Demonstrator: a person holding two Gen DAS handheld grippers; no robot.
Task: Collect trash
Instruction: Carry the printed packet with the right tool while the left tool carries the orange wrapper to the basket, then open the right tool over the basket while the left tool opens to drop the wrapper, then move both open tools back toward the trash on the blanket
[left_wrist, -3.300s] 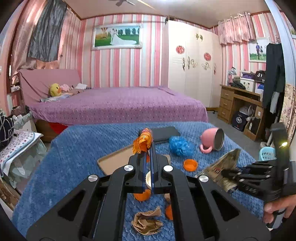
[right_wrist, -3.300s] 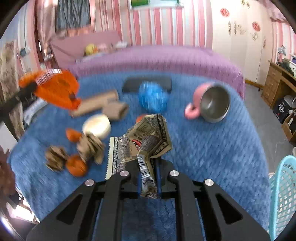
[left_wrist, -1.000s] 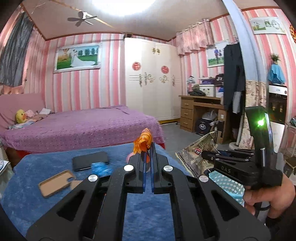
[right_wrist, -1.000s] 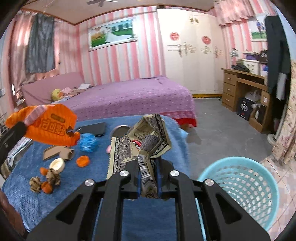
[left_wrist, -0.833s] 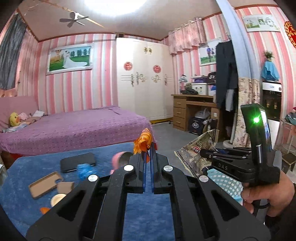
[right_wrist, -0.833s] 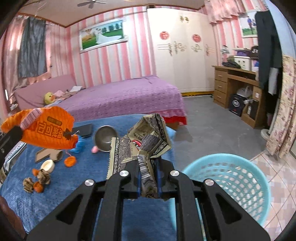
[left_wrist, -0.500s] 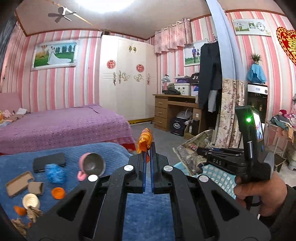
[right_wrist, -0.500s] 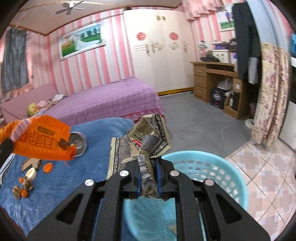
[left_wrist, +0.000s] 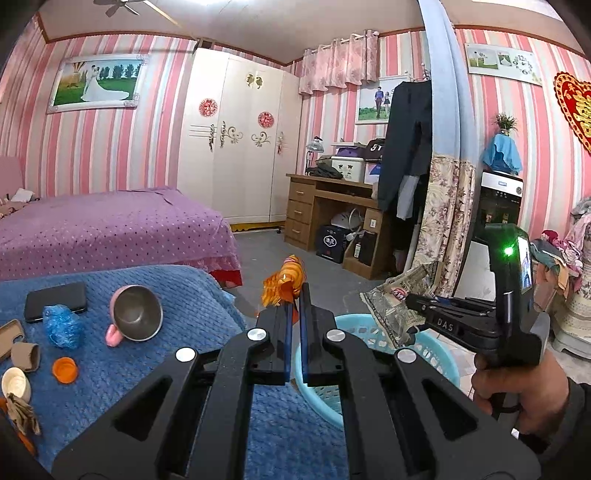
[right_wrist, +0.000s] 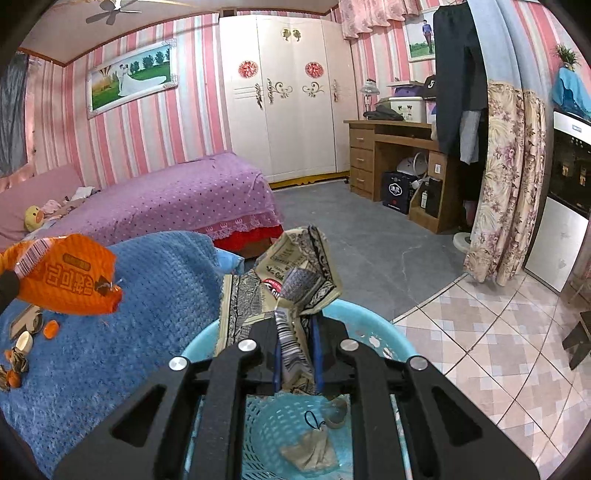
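My left gripper (left_wrist: 294, 295) is shut on an orange snack wrapper (left_wrist: 283, 281), which also shows at the left of the right wrist view as the orange snack wrapper (right_wrist: 66, 275). My right gripper (right_wrist: 295, 328) is shut on a crumpled printed paper wrapper (right_wrist: 291, 273), held over the light blue basket (right_wrist: 373, 334). In the left wrist view a hand holds the right gripper (left_wrist: 410, 301) with the paper wrapper (left_wrist: 391, 299) above the basket (left_wrist: 436, 354). Some trash lies on the basket's floor (right_wrist: 314, 443).
A blue blanket-covered table (left_wrist: 184, 332) bears a pink steel-lined mug (left_wrist: 135, 314), a blue plastic wad (left_wrist: 61, 325), an orange cap (left_wrist: 64, 369), a dark phone (left_wrist: 55, 301) and paper scraps (left_wrist: 22, 410). A purple bed (right_wrist: 177, 199), wooden desk (right_wrist: 388, 147) and tiled floor (right_wrist: 480, 350) surround it.
Both grippers have swung right from over the table to the basket, keeping hold of their wrappers. The basket now lies right under the right gripper.
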